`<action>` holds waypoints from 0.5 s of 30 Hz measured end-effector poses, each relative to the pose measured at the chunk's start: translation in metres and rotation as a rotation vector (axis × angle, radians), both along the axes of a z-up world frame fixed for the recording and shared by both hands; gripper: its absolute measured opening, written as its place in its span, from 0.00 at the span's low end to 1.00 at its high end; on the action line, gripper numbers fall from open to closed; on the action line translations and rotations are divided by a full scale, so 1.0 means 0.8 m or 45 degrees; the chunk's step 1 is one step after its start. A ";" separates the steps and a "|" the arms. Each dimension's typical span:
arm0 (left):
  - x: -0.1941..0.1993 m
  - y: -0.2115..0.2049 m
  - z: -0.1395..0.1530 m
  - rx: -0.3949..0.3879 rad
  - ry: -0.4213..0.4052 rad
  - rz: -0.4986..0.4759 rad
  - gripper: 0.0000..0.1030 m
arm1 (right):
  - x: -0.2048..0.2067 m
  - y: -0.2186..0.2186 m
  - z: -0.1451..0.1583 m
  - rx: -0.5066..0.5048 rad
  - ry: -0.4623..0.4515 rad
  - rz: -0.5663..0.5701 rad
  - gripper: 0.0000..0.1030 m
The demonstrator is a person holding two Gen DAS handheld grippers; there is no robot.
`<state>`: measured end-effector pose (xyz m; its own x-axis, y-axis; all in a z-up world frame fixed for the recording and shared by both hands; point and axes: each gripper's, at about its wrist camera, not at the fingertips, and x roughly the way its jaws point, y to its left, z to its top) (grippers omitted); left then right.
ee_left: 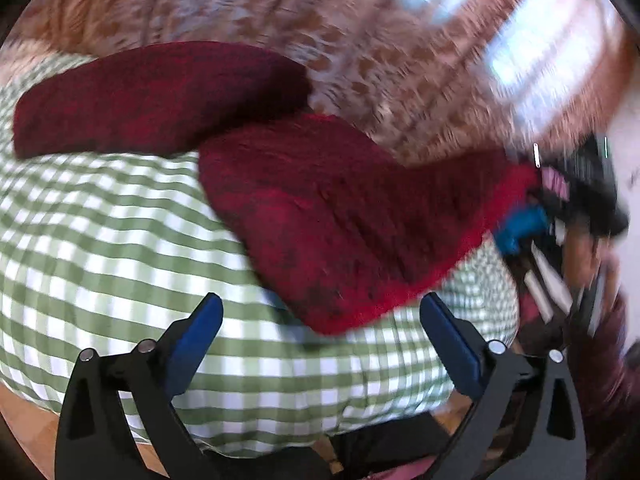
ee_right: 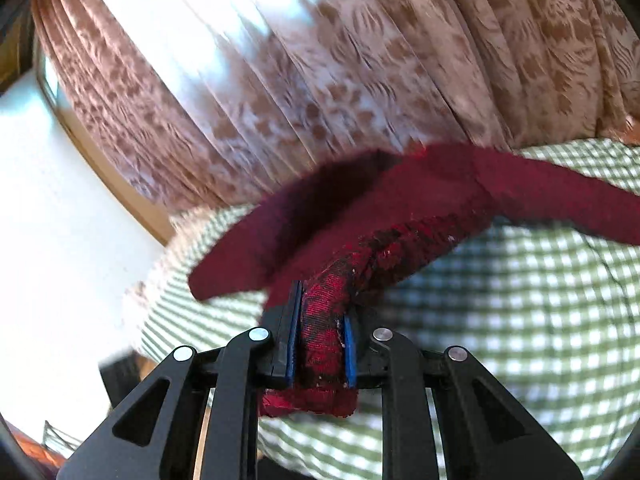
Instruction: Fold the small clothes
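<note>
Pinching red sock (ee_right: 324,332), right hand-held gripper (ee_right: 322,344), no writing legible

**Black grippers with blue pads**

The left gripper (ee_left: 322,344) has black plastic linkage arms with triangular cut-outs, joined by round silver pins. Its fingers (ee_left: 452,344) carry blue pads on the inner faces. The right gripper (ee_right: 320,344) has the same build: black arms, silver pins, thin blue pads (ee_right: 349,352).
</note>
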<state>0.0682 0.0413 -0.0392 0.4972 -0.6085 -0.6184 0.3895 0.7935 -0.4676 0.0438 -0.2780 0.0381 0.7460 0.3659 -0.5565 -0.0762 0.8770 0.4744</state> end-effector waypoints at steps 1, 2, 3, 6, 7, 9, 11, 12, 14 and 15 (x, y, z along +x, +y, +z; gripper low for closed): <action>-0.002 -0.008 0.000 0.030 -0.011 -0.006 0.96 | 0.005 0.004 0.005 0.017 -0.014 -0.004 0.16; -0.002 -0.017 -0.002 0.066 -0.017 -0.007 0.96 | 0.012 0.005 0.010 0.036 -0.025 -0.005 0.16; 0.001 -0.029 -0.006 0.109 -0.003 0.009 0.96 | 0.017 0.007 0.019 0.051 -0.041 -0.005 0.16; 0.018 -0.049 -0.023 0.202 0.056 0.115 0.96 | 0.022 0.023 0.030 0.057 -0.075 0.015 0.16; 0.024 -0.051 -0.027 0.205 0.071 0.155 0.96 | 0.020 0.026 0.031 0.056 -0.083 0.021 0.16; 0.039 -0.052 -0.034 0.236 0.102 0.282 0.89 | 0.019 0.030 0.034 0.058 -0.100 0.026 0.16; 0.053 -0.042 -0.031 0.230 0.105 0.380 0.49 | 0.014 0.028 0.036 0.063 -0.114 0.019 0.16; 0.058 -0.037 -0.027 0.233 0.098 0.391 0.38 | 0.013 0.025 0.037 0.067 -0.119 0.015 0.15; 0.062 -0.028 -0.009 0.275 0.021 0.395 0.17 | 0.009 0.015 0.039 0.074 -0.140 0.003 0.15; 0.062 -0.021 0.008 0.300 -0.048 0.376 0.16 | 0.004 0.010 0.041 0.079 -0.152 -0.002 0.15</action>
<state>0.1179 0.0249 -0.0332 0.6552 -0.2788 -0.7021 0.1414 0.9582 -0.2486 0.0469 -0.2704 0.0705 0.8063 0.3954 -0.4399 -0.1339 0.8465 0.5153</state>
